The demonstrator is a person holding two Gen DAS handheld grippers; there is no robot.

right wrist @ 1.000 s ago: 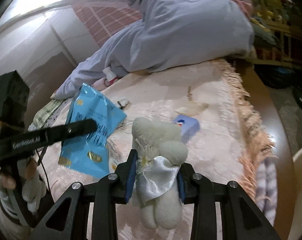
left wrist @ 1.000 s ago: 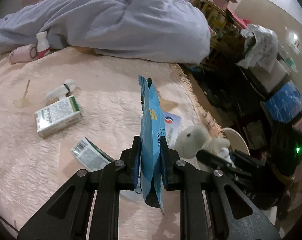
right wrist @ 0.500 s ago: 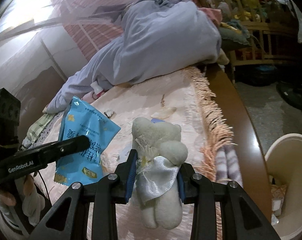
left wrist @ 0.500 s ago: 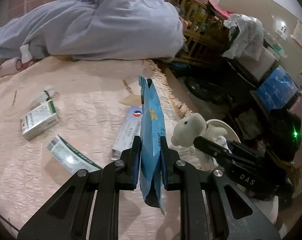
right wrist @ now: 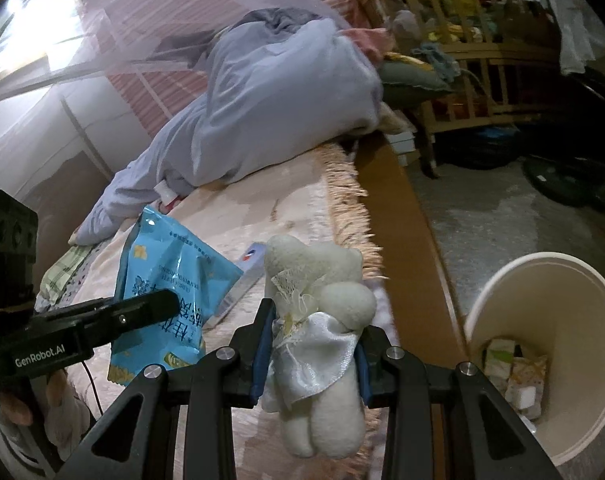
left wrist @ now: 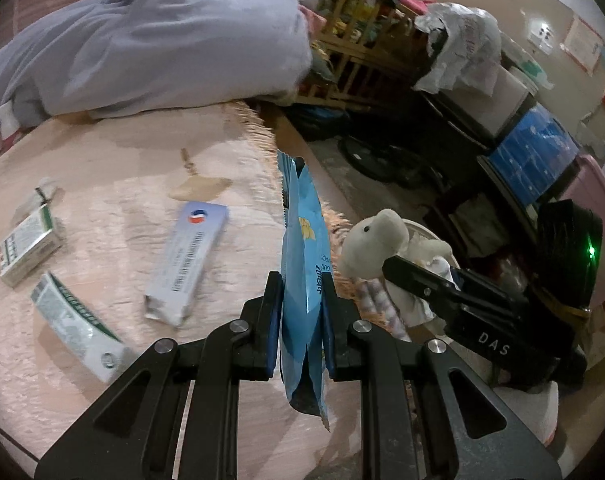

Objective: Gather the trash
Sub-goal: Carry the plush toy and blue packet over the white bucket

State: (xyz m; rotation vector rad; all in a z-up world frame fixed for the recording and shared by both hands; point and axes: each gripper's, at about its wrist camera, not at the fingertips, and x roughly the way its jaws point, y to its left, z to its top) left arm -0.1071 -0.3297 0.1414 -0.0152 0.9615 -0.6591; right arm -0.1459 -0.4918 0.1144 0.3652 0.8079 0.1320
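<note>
Your 2 tongs: left gripper clamps blue packet, right gripper clamps plush bear; both now swung from bed toward bin, drop pending.

Both fisheye views are dim and bluish, curved hard toward black vignetted corners. The brightest light glares from the upper left of the right wrist view. The floor and clutter beyond the bed edge sit in deep shadow. Motion blur softens the bedding and small boxes.
</note>
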